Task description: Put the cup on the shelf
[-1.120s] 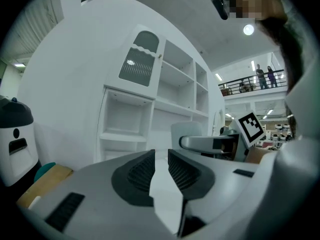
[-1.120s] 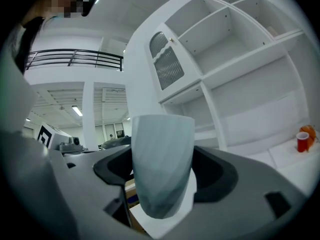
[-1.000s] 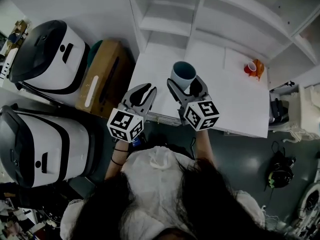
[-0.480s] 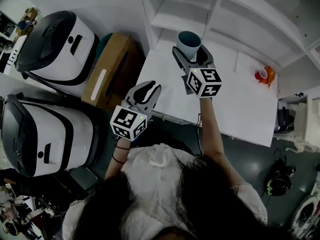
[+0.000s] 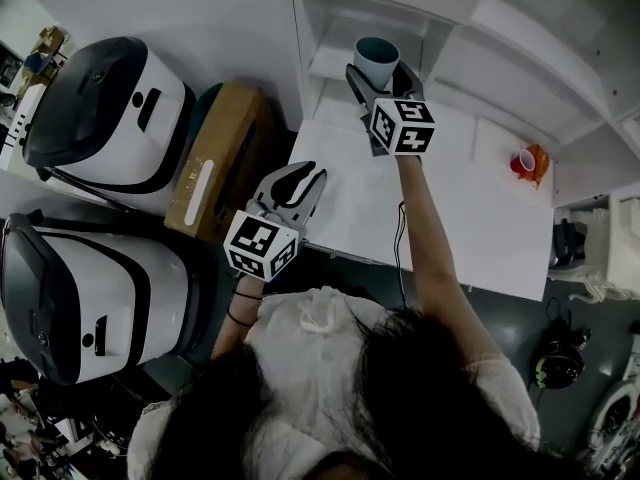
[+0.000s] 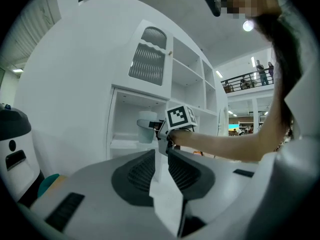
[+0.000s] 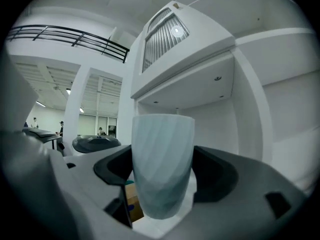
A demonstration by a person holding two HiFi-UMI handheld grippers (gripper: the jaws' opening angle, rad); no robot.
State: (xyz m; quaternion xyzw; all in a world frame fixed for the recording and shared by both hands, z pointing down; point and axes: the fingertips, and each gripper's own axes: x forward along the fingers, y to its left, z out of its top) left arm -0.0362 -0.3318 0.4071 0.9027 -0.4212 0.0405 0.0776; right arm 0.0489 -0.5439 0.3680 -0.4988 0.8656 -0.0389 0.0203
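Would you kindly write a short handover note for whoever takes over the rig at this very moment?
Right tongs: shut on the cup, held upright at the mouth of the shelf's lower left compartment, not set down.
Left tongs: nearly together, empty, low over the table's near edge.
Done: cup gripped and up at the shelf.
Left: probably move it in over the board, set it down, open the right tongs and back out.
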